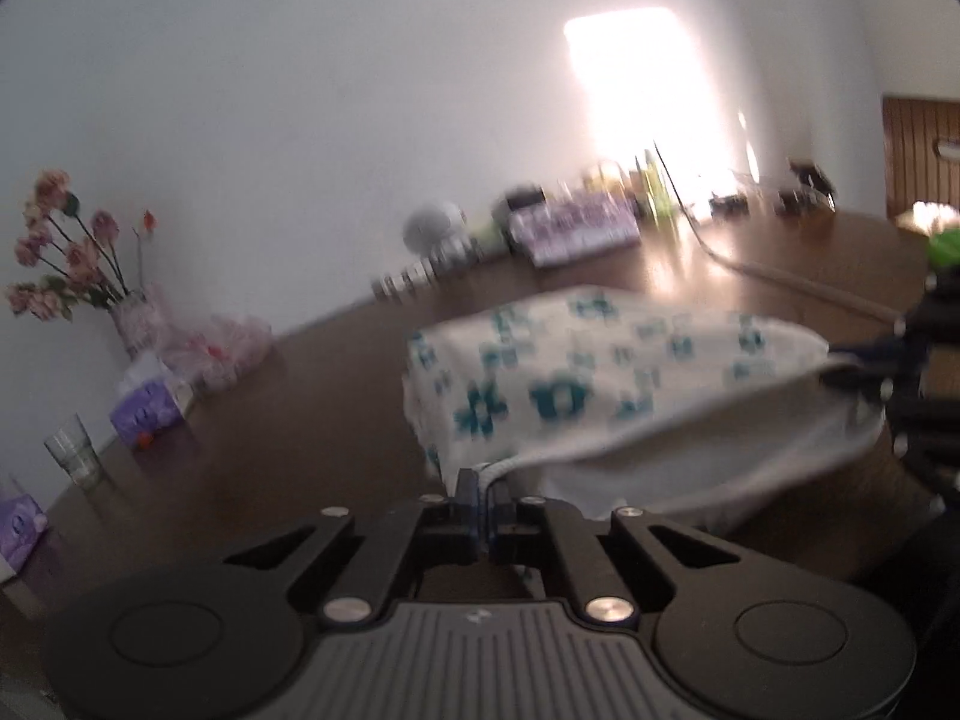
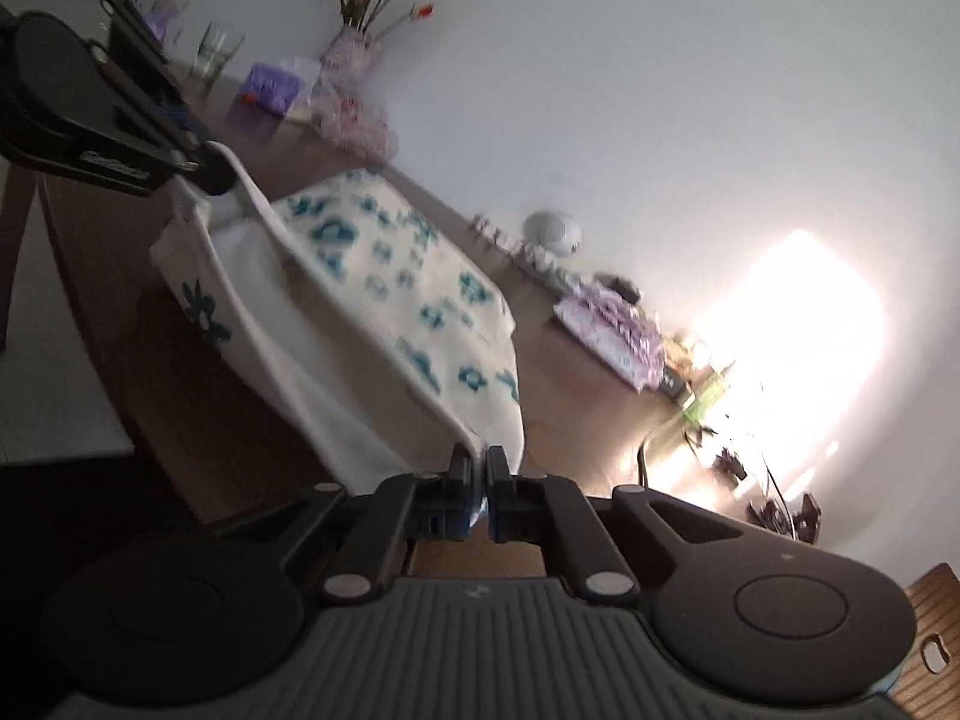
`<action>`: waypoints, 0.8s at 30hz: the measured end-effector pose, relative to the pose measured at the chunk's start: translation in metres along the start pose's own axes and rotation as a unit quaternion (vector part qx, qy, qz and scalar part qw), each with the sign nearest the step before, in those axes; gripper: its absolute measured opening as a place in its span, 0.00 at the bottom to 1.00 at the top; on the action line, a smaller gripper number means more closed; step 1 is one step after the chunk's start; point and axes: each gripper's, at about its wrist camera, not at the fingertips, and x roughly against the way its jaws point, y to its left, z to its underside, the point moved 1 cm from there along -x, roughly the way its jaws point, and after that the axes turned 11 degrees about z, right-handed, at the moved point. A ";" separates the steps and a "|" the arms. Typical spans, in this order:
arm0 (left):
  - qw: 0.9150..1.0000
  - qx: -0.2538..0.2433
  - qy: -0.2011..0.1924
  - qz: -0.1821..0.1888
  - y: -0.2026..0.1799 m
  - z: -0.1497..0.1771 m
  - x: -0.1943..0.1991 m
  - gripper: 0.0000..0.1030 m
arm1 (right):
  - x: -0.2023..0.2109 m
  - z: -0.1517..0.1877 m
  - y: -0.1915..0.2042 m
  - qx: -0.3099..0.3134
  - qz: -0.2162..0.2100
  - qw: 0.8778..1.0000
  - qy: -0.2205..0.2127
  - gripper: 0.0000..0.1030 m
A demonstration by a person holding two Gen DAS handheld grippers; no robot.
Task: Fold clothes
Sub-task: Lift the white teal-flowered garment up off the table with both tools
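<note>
A: Left wrist view: the left gripper (image 1: 483, 495) pinches the cream garment (image 1: 576, 378) by its edge, lifted above the table (image 1: 288, 396).

B: Right wrist view: the right gripper (image 2: 480, 468) clamps another edge. Uneven pulling could slip a corner.

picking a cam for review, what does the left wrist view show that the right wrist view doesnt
Only the left wrist view shows a purple tissue pack at the near left edge.

Only the right wrist view shows the floor past the table's edge and a white underside panel of the garment bearing a single teal flower.

Both show the cream teal-print garment pinched by the left gripper and right gripper, the brown table, flower vase, drinking glass and sunlit wall patch.
</note>
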 end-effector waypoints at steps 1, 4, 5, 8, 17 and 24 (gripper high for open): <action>0.999 -0.004 -0.031 -0.013 0.006 -0.016 0.007 0.01 | 0.003 -0.011 -0.016 -0.024 -0.004 1.000 -0.019 0.03; 0.992 -0.021 -0.121 -0.032 0.021 -0.066 0.040 0.01 | 0.018 -0.057 -0.074 -0.037 0.012 0.994 -0.103 0.03; 0.988 -0.027 -0.150 -0.037 0.026 -0.084 0.052 0.01 | 0.025 -0.074 -0.092 -0.030 0.030 0.990 -0.131 0.03; 0.969 -0.044 -0.238 -0.053 0.041 -0.135 0.087 0.01 | 0.061 -0.132 -0.143 -0.010 0.094 0.970 -0.226 0.03; 0.917 -0.055 -0.392 -0.048 0.082 -0.254 0.157 0.01 | 0.120 -0.230 -0.208 0.042 0.218 0.915 -0.337 0.03; 0.953 -0.061 -0.292 -0.044 0.097 -0.297 0.046 0.02 | -0.025 -0.246 -0.235 -0.014 0.162 0.965 -0.205 0.03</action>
